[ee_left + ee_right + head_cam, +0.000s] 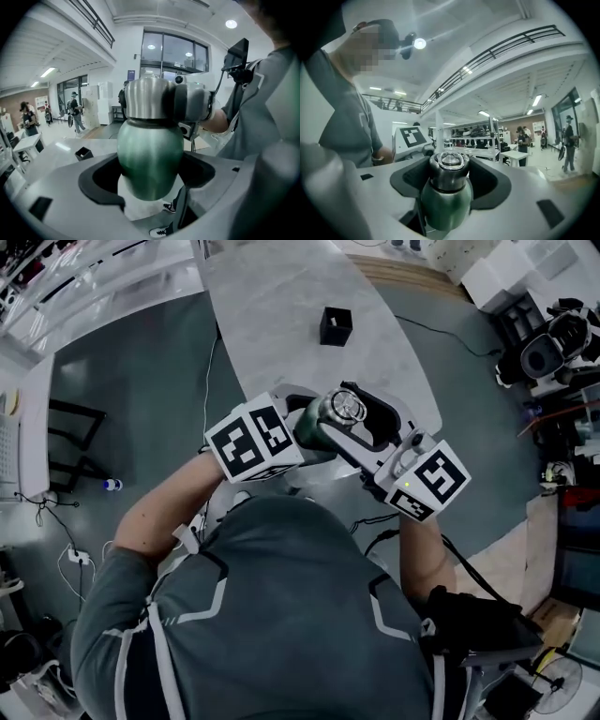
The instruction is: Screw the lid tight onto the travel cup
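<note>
Hall bystanders (75, 111) in gripper views only; lid (449, 174) seemingly in right tool (450, 164).

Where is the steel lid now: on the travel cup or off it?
On. The lid sits atop the green travel cup, with a dark seam between them; how tightly it is screwed, cannot tell.

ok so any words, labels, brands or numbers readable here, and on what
None can be read.
travel cup: plain green body, no label shown.
lid: no legible print.
left marker cube and right marker cube: black-and-white square patterns only, no letters.
blue wall sign: too small to read.
</note>
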Demonstrator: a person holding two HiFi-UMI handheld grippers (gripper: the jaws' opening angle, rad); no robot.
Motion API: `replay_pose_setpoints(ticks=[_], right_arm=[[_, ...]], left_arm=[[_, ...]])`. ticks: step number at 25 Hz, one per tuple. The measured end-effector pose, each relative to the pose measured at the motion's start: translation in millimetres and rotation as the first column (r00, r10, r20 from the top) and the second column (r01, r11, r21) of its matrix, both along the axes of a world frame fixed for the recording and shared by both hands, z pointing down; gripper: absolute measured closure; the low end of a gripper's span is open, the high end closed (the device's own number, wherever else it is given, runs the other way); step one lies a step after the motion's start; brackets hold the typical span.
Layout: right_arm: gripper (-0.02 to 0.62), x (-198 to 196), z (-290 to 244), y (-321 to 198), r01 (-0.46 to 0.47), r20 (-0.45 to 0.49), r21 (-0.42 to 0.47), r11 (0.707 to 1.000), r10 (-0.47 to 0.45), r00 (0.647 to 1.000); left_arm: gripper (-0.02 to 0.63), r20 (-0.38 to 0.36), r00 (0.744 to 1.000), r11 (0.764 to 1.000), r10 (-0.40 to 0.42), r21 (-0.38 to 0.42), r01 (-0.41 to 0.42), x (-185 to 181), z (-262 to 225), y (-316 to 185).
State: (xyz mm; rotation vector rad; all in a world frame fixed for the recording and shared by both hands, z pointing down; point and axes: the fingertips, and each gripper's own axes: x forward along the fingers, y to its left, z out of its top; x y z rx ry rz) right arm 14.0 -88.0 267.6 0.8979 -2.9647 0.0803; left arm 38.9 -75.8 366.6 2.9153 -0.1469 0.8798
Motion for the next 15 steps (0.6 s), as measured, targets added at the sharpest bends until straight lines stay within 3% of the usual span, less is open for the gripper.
replay_pose_setpoints(ticks=[2, 4, 8, 12, 14, 15], right_arm=[[0.319, -2.7, -2.8, 8.6, 0.083, -0.023, 0.022, 0.996, -0.082, 0.996], [0.296, -4.7, -12.6, 21.3, 0.234, -0.009, 0.017, 0.972, -0.234, 0.972], [0.288, -9.5, -35.5, 41.7, 0.5, 0.035, 0.044, 0.865, -0.502, 0.864], [0.291, -12.7, -44.3, 56.1, 0.609, 0.043, 0.066, 0.79, -0.612, 0.789], [0.316, -13.7, -45.0, 57.2, 0.618, 0.051, 0.07, 0.783, -0.621, 0.782], [0.318, -13.2, -44.6, 54.1, 0.598, 0.057, 0.072, 0.798, -0.602, 0.796]], left_arm=[[0.232, -0.028, 0.999, 0.999, 0.04, -0.009, -0.04, 1.6, -3.1, 6.8], [0.232, -0.08, 0.99, 0.993, 0.116, -0.022, -0.118, 1.6, -15.1, 16.4], [0.232, -0.149, 0.947, 0.956, 0.283, -0.032, -0.291, -3.8, -37.8, 36.1], [0.232, -0.156, 0.918, 0.927, 0.364, -0.035, -0.373, 0.3, -42.0, 57.6], [0.232, -0.158, 0.921, 0.93, 0.355, -0.036, -0.365, 3.2, -42.0, 57.2], [0.232, -0.158, 0.929, 0.938, 0.335, -0.034, -0.344, 4.4, -41.6, 53.5]])
